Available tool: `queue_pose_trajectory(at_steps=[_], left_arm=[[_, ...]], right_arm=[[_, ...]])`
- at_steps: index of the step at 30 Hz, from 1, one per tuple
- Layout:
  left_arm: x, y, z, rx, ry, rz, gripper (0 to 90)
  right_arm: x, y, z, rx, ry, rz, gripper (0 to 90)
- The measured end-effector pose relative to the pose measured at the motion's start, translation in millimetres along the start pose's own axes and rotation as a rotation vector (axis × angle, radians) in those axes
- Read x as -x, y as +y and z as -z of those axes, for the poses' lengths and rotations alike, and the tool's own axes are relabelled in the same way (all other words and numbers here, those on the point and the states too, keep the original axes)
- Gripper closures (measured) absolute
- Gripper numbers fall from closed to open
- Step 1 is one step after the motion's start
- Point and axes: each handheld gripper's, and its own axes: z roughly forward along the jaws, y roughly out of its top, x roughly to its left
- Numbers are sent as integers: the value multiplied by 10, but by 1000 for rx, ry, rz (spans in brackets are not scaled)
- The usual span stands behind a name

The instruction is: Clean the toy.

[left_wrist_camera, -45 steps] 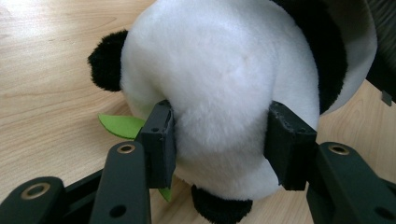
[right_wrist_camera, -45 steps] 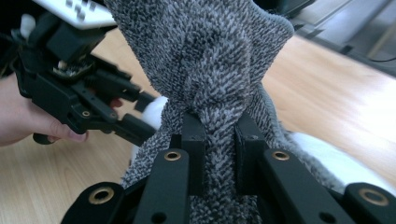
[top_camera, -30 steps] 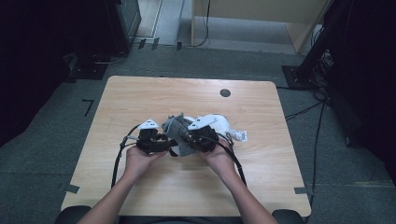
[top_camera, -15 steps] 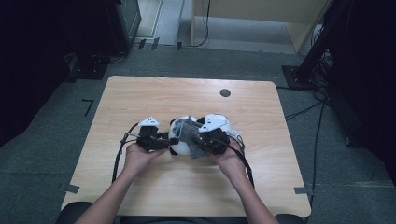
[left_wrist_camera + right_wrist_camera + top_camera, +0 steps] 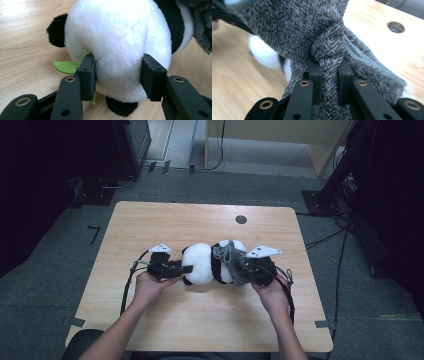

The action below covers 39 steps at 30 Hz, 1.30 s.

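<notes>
A black-and-white panda plush (image 5: 202, 264) lies on its side in the middle of the wooden table (image 5: 150, 220). My left gripper (image 5: 186, 269) comes in from the left and is shut on the panda's white end (image 5: 120, 37), with both pads (image 5: 88, 72) pressed into the fur. A green felt leaf (image 5: 66, 67) sticks out beneath it. A grey fuzzy cloth (image 5: 232, 262) covers the panda's right end. My right gripper (image 5: 241, 266) is shut on a bunched fold of that grey cloth (image 5: 287, 25), which sits tight between the right gripper's (image 5: 329, 72) jaws.
A round cable hole (image 5: 241, 219) sits in the table toward the far edge, also seen as the hole (image 5: 395, 27). Cables trail from both grippers toward the table's near side. Dark equipment and a stand (image 5: 345, 180) surround the table on the floor.
My right hand has moved to the right with the grey cloth, drawing it off the panda so more white fur shows. The left hand has stayed put.
</notes>
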Motion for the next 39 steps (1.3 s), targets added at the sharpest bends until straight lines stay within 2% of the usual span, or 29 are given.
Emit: queue_pose_trajectory(at_steps=[5, 11, 18, 23, 26, 30, 33, 37, 39], left_arm=[[6, 9, 2, -4, 1, -4, 518], [4, 7, 3, -4, -2, -6, 515], [14, 4, 4, 0, -6, 0, 511], [5, 0, 2, 2, -10, -2, 504], [8, -5, 0, 4, -7, -6, 488], [-2, 0, 9, 8, -11, -9, 450], [-20, 25, 54, 36, -17, 9, 389], [-32, 116, 146, 69, -11, -30, 402], [-60, 184, 178, 110, 2, -49, 399]], right_arm=[[166, -111, 2, 3, -26, -65, 788], [293, -196, -45, -26, -63, -102, 787], [416, -259, -180, -18, -52, -147, 787], [506, -327, -288, -20, -20, -196, 787], [544, -371, -368, -54, -14, -218, 787], [547, -434, -515, -136, -28, -199, 786], [580, -447, -539, -144, -34, -205, 783], [620, -453, -505, -138, -41, -211, 781], [633, -455, -496, -136, -42, -214, 781]])
